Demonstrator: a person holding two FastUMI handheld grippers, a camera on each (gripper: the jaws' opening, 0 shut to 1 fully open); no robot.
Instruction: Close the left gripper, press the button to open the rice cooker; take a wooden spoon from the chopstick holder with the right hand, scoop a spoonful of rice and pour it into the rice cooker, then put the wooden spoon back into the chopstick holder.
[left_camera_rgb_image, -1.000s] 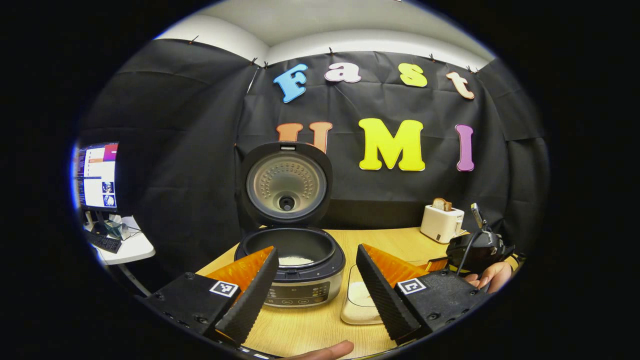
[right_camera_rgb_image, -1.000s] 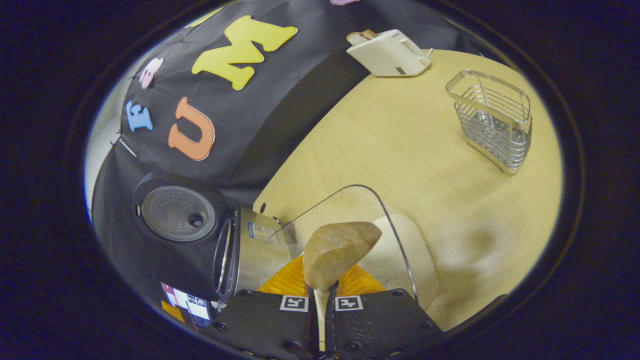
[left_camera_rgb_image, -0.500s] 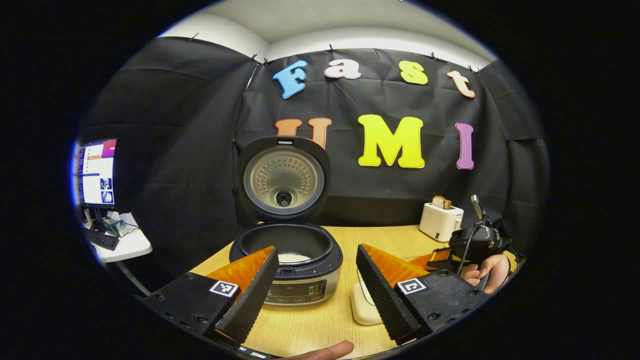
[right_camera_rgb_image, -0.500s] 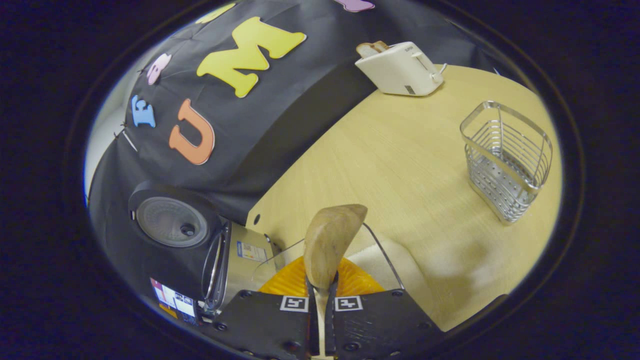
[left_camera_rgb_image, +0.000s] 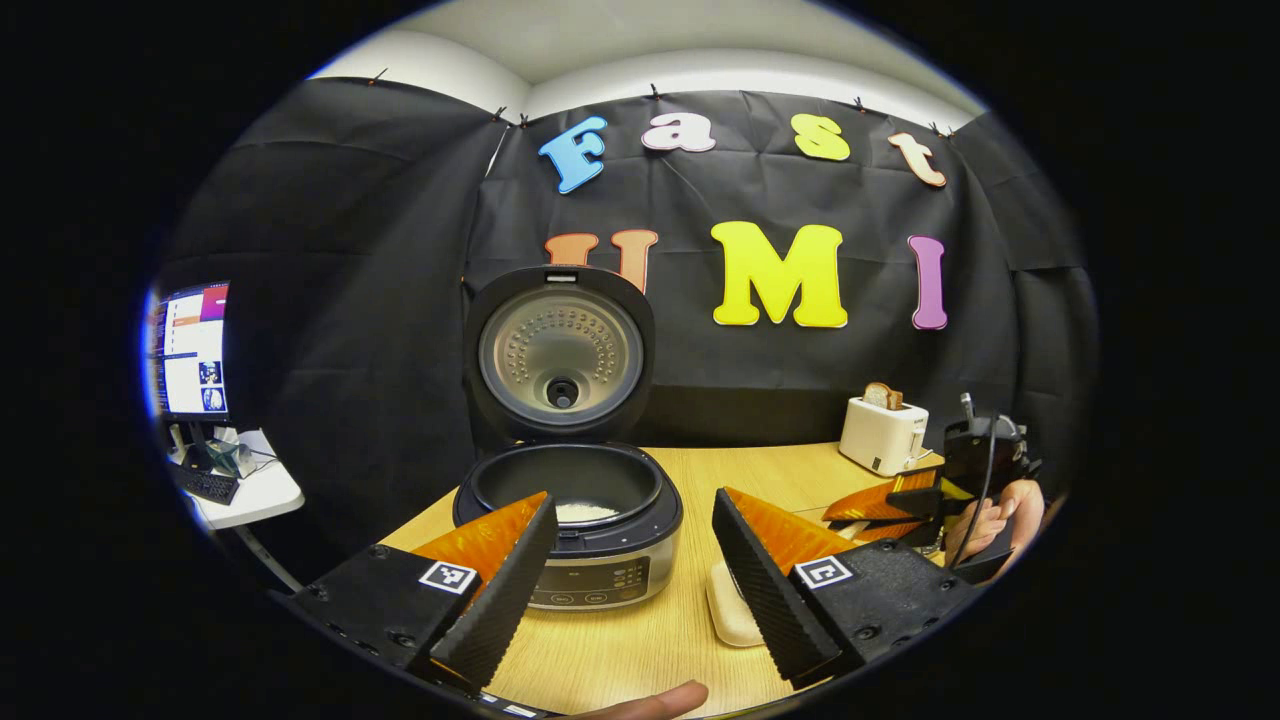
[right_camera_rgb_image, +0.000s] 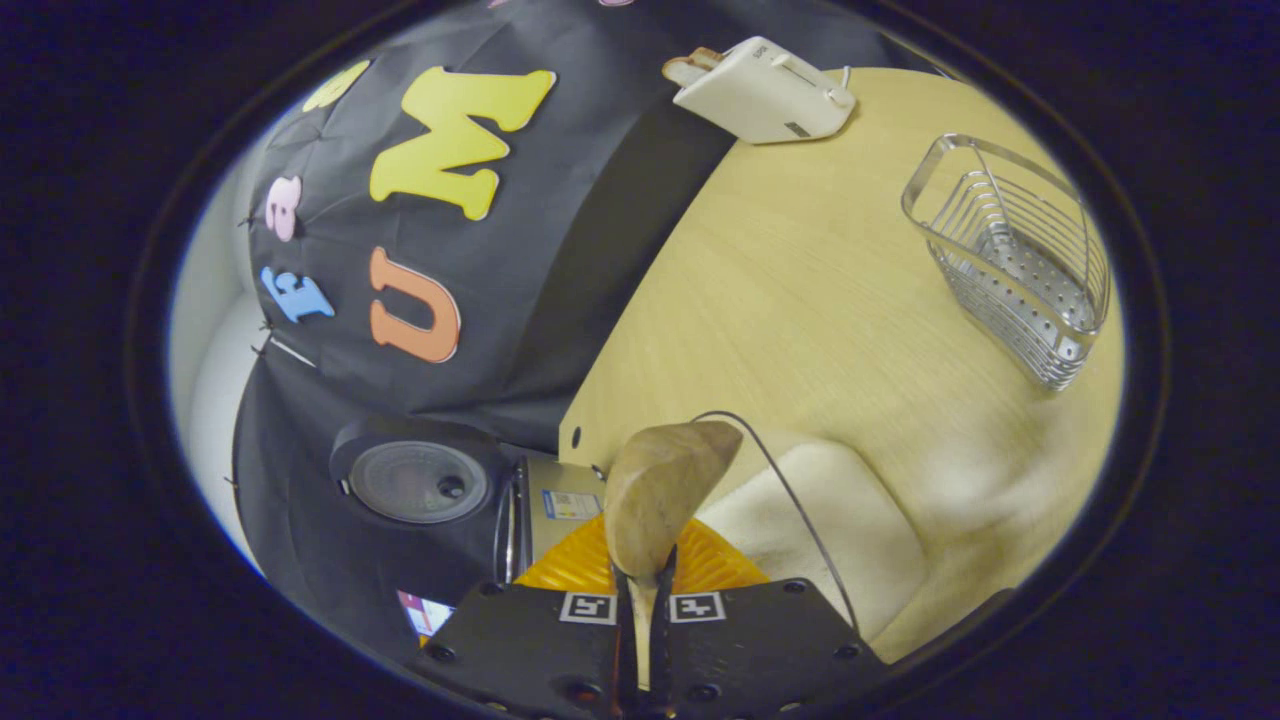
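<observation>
At the bottom centre of the right gripper view, the right gripper (right_camera_rgb_image: 642, 600) is pressed closed on the thin handle of the wooden spoon (right_camera_rgb_image: 655, 490), whose bowl stands above the fingers. Right of the spoon is a clear container of rice (right_camera_rgb_image: 820, 520). The wire chopstick holder (right_camera_rgb_image: 1020, 260) stands at the upper right on the table (right_camera_rgb_image: 800, 300), with nothing in it.

In the left gripper view, the left gripper (left_camera_rgb_image: 630, 580) at the bottom is wide open and holds nothing. Between its fingers the rice cooker (left_camera_rgb_image: 570, 520) stands in the centre, lid up, some rice inside.
</observation>
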